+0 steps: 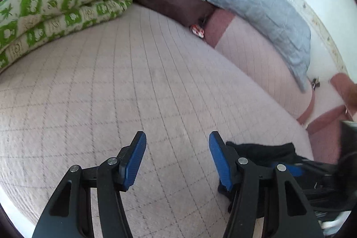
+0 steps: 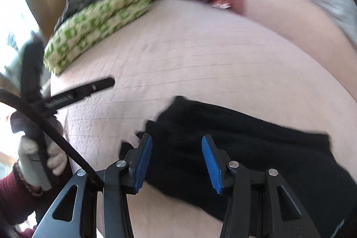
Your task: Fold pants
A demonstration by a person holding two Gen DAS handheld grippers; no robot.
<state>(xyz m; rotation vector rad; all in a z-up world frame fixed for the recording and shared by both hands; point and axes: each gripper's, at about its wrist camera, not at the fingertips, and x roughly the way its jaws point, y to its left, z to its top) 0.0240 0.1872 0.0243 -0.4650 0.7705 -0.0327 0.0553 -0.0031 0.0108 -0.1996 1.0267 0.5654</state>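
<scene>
Standing part-open and empty, the left gripper (image 1: 177, 157) hovers over the quilted bed cover (image 1: 133, 81), its two blue pads apart. The right gripper (image 2: 177, 162), likewise part-open and holding nothing, hangs above the one pair of black pants (image 2: 245, 139), lower right. One green-patterned folded blanket (image 1: 55, 10) lies upper left; one grey pillow (image 1: 267, 15) lies upper right.

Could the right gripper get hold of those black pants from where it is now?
Probably yes: the right gripper is open just over the black pants on the quilted bed cover, with nothing between them.

Left gripper (image 1: 177, 150) jaws apart over quilt (image 1: 125, 81), black pants (image 1: 267, 152) beside.
</scene>
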